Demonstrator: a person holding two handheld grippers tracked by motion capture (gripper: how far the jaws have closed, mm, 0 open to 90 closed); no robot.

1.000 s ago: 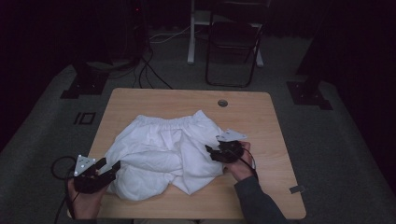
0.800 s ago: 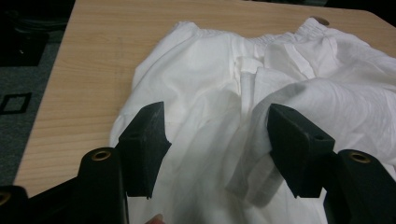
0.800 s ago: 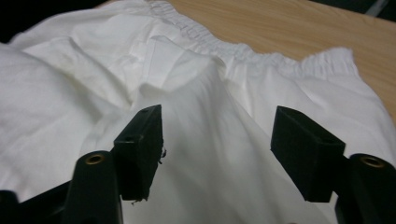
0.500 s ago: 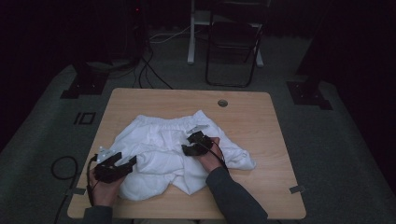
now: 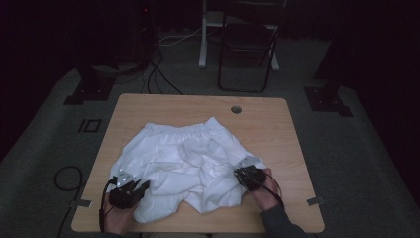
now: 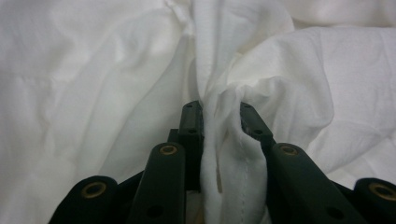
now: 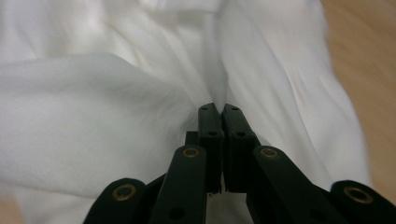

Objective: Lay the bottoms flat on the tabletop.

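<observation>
Crumpled white shorts (image 5: 185, 166) — soft, bunched folds.

We see a light brown wooden table (image 5: 277, 119) with round corners. Near its far edge there is a small round hole with a grey ring (image 5: 236, 109). The table stands on a grey carpet floor (image 5: 356, 163).

Behind the table stands a dark metal folding chair (image 5: 247, 49). Just beside the chair is a white post (image 5: 203, 34) that goes up from the floor. Black cables (image 5: 156, 74) lie on the floor near the post, and one black cable makes a loop (image 5: 67, 177) on the left of the table. Flat black stand feet rest on the carpet, one far left (image 5: 89, 91) and one far right (image 5: 328, 99).
</observation>
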